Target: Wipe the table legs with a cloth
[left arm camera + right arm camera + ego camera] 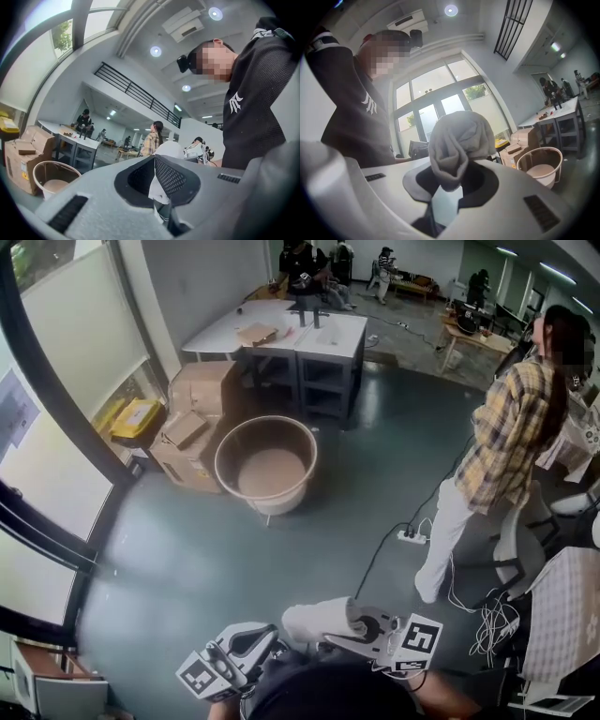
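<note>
While the right gripper (447, 185) pinches the bunched pale cloth (459, 140) in barely parted jaws, well apart from the white bench (281, 329), the left gripper (153, 180) sits closed just beside it, seemingly empty.

Round tub (266, 465), cardboard boxes (199, 413) beside it, standing person (502, 442), power strip (411, 536)

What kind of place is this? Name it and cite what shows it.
Probably a shared workshop or lab hall: white metal-framed work tables, piled brown cardboard boxes, and a white power strip with cables across the grey floor.
</note>
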`<action>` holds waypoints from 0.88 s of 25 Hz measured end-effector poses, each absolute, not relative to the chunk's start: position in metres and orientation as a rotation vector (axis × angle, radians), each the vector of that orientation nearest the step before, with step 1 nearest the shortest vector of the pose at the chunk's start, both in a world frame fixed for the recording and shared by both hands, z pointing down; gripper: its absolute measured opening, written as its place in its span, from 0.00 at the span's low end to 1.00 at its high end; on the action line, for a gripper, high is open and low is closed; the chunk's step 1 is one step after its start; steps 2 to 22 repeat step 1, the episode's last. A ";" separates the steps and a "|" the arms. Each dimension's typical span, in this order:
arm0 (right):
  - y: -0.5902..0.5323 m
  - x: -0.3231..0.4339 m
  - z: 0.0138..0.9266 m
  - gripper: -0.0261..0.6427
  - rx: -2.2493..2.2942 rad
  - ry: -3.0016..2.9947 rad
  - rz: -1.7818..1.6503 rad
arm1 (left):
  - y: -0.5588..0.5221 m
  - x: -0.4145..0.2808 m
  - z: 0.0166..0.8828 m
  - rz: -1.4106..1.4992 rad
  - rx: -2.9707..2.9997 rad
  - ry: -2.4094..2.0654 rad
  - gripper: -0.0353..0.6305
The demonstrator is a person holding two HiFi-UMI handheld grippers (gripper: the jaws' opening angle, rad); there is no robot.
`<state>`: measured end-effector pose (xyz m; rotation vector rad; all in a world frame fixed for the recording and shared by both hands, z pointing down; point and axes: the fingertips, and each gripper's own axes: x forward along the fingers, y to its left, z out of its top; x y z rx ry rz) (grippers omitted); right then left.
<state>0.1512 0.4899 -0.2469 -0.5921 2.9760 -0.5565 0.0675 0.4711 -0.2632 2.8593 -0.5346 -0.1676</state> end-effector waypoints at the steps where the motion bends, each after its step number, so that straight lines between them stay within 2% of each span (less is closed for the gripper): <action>1: 0.493 0.151 -0.246 0.14 -0.578 2.981 -0.559 | 0.475 0.068 -0.261 -0.169 2.853 -0.547 0.06; 22: 0.493 0.151 -0.246 0.14 -0.578 2.981 -0.559 | 0.475 0.068 -0.261 -0.169 2.853 -0.547 0.06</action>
